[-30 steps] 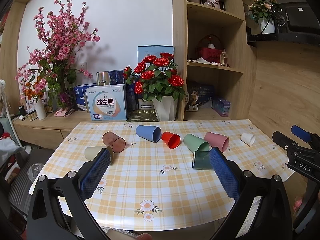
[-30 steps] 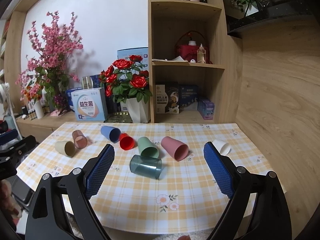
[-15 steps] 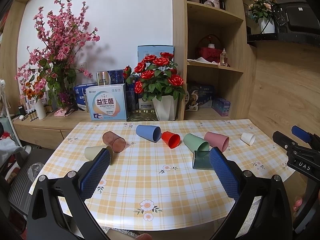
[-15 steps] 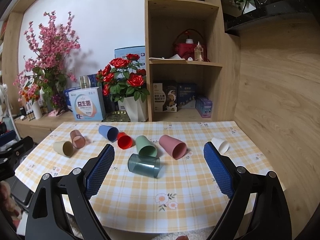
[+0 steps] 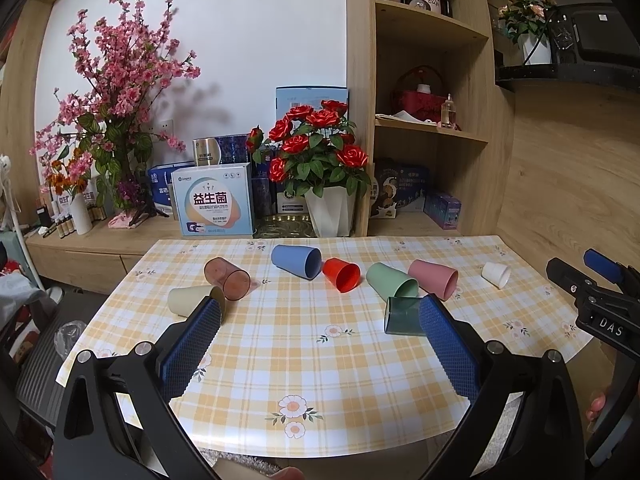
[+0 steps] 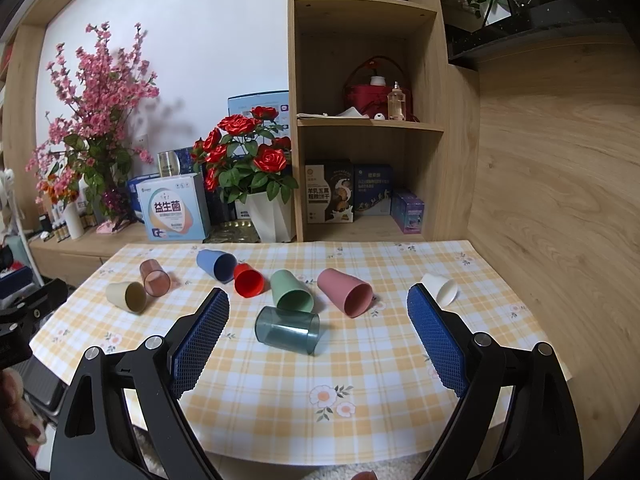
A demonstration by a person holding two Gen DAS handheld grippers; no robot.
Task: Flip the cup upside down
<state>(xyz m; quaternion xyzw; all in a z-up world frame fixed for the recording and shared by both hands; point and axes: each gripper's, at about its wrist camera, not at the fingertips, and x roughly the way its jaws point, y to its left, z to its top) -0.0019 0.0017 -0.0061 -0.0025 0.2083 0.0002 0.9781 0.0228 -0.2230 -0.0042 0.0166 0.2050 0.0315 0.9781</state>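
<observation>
Several cups lie on their sides on the checked tablecloth (image 6: 360, 380): beige (image 6: 126, 296), clear brown (image 6: 155, 277), blue (image 6: 216, 265), red (image 6: 249, 280), green (image 6: 291, 291), pink (image 6: 345, 292), small white (image 6: 440, 289) and a dark teal see-through cup (image 6: 287, 330). My right gripper (image 6: 318, 300) is open and empty, above the table's near part, with the teal cup between and beyond its fingers. My left gripper (image 5: 320, 308) is open and empty, back from the cups; the teal cup (image 5: 402, 316) is partly hidden behind its right finger.
A white pot of red roses (image 6: 256, 184), boxes and pink blossom branches (image 6: 96, 120) stand on the low cabinet behind the table. A wooden shelf unit (image 6: 368, 120) rises at the back right. The right gripper shows at the right edge of the left wrist view (image 5: 592, 292).
The right gripper has drifted slightly forward and right, so the cups sit a little lower and larger in its view. The left gripper has barely moved.
</observation>
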